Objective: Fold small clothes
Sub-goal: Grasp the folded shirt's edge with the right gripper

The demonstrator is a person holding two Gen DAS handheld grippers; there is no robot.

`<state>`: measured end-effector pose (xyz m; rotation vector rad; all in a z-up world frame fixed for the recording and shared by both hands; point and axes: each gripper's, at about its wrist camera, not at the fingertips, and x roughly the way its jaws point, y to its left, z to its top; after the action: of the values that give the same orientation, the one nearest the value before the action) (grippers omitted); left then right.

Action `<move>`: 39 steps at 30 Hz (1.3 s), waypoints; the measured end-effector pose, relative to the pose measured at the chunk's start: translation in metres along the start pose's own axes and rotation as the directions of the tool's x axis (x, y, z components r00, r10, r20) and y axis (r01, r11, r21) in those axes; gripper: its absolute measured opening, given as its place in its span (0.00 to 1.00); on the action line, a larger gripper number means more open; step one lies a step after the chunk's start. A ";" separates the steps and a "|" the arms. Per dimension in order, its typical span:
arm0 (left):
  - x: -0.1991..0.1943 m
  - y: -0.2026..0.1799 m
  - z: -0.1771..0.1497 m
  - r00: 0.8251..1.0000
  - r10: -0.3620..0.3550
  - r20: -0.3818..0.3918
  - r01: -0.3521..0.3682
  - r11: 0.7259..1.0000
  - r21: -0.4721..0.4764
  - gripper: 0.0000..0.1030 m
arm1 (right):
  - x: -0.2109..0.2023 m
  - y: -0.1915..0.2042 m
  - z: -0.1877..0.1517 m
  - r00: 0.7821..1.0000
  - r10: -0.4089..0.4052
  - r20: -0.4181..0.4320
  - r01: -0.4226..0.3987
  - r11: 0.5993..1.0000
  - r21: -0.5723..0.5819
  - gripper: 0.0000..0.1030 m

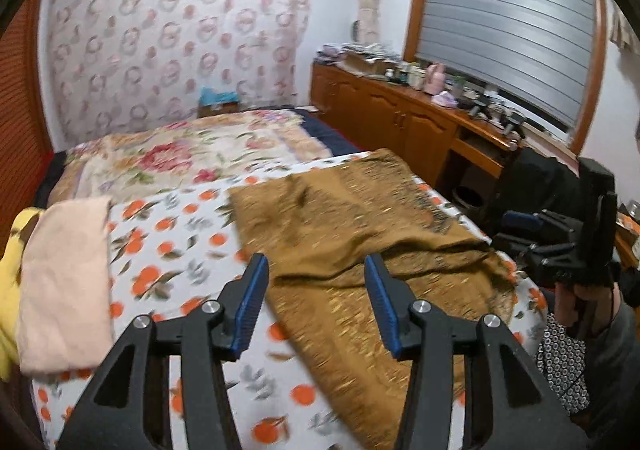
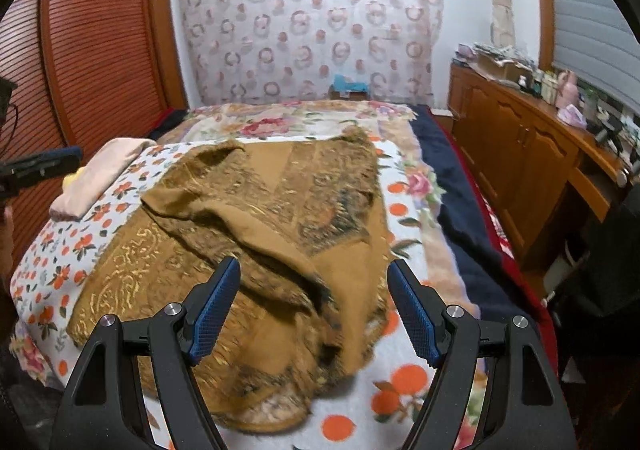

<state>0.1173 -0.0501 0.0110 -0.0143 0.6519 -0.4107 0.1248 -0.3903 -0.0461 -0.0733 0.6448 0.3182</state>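
Through the left wrist camera I see my left gripper [image 1: 316, 298] angled down over the bed, its jaws partly apart with nothing between them; the ribbed blue pads [image 1: 252, 306] are clear of fabric. The brown cloth [image 1: 360, 234] lies spread just beyond and beneath the fingertips, a soft woven piece with gold thread patterning and rumpled folds along its near right edge. It rests on the orange-print sheet [image 1: 176, 234], white with orange fruit and grey leaves. Left of the brown cloth, well apart from it, lies a folded pink towel [image 1: 64, 282], plush and rectangular, with something yellow [image 1: 12, 270] at its far left side. To the right of the brown cloth, off the bed edge, a hand [image 1: 588, 294] grips the black right gripper's handle.

Through the right wrist camera my right gripper [image 2: 314, 302] also tilts downward, jaws wide and empty, blue textured pads [image 2: 412, 314] either side of the view. The brown cloth [image 2: 280, 210] fills the middle, crumpled into a diagonal ridge with dark paisley-like borders and a fringed near edge. The pink towel [image 2: 100, 174] sits at its far left. Beyond the cloth lies a floral blanket [image 2: 280, 122], and right of it a wooden cabinet [image 2: 520, 146] runs along the wall.
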 end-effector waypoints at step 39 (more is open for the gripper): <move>-0.008 0.081 -0.068 0.992 0.118 -0.053 -0.124 0.983 -0.133 0.47 | 0.154 0.161 0.048 0.953 0.126 -0.274 -0.221 0.909 -0.353 0.75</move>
<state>0.1008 0.0353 -0.0502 -0.0951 0.7204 -0.2494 0.2183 -0.1885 -0.0952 -0.4358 0.8318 0.6138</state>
